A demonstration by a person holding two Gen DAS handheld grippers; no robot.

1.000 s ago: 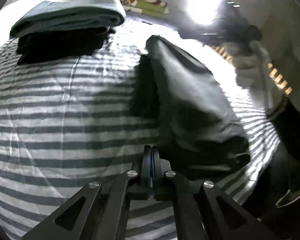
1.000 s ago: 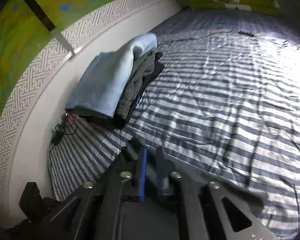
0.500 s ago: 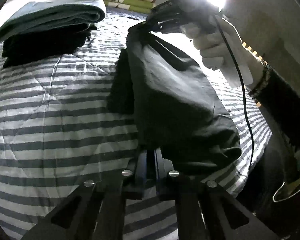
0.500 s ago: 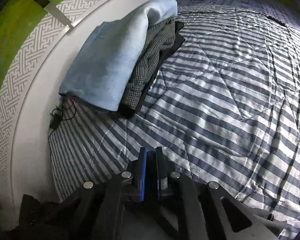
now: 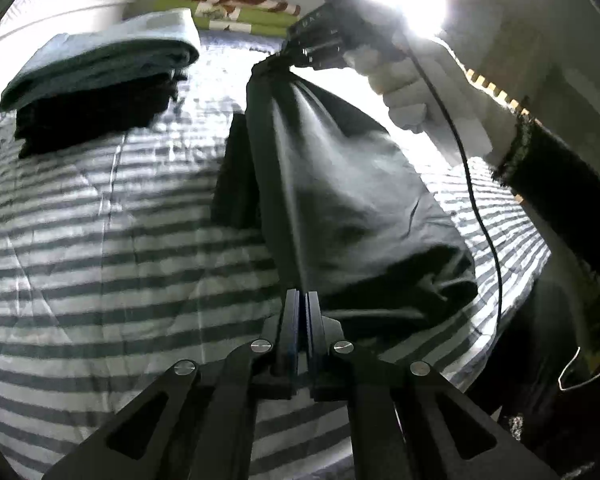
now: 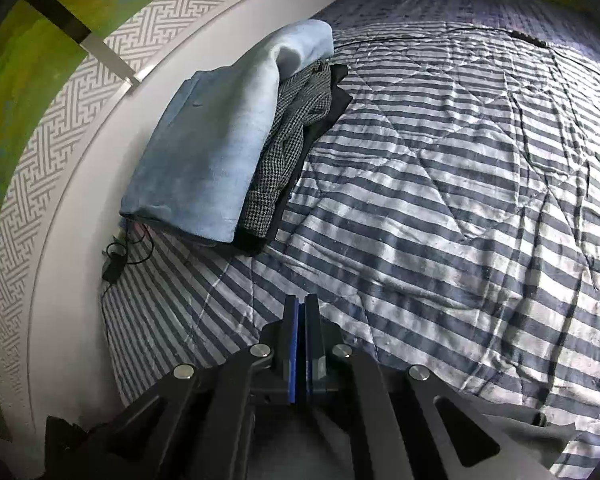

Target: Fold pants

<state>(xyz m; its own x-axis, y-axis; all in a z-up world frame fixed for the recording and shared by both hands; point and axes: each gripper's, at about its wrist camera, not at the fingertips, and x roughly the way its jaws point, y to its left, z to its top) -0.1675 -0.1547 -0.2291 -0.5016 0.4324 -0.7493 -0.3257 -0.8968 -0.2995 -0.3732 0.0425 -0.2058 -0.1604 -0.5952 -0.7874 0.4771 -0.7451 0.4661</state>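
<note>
Pants point(image 5: 340, 184) hang dark between my two tools over the striped bed point(image 5: 100, 240): my left gripper point(image 5: 302, 312) is clamped tight on the near edge, and my right gripper point(image 5: 300, 54), seen from the left camera, pinches the far corner up high, the cloth stretched in a ridge between them. From the right camera I see my right fingers point(image 6: 292, 344) pressed together with grey cloth below them. Stack of folded clothes point(image 6: 228, 148), pale blue on top, sits by the wall point(image 6: 72, 200).
</note>
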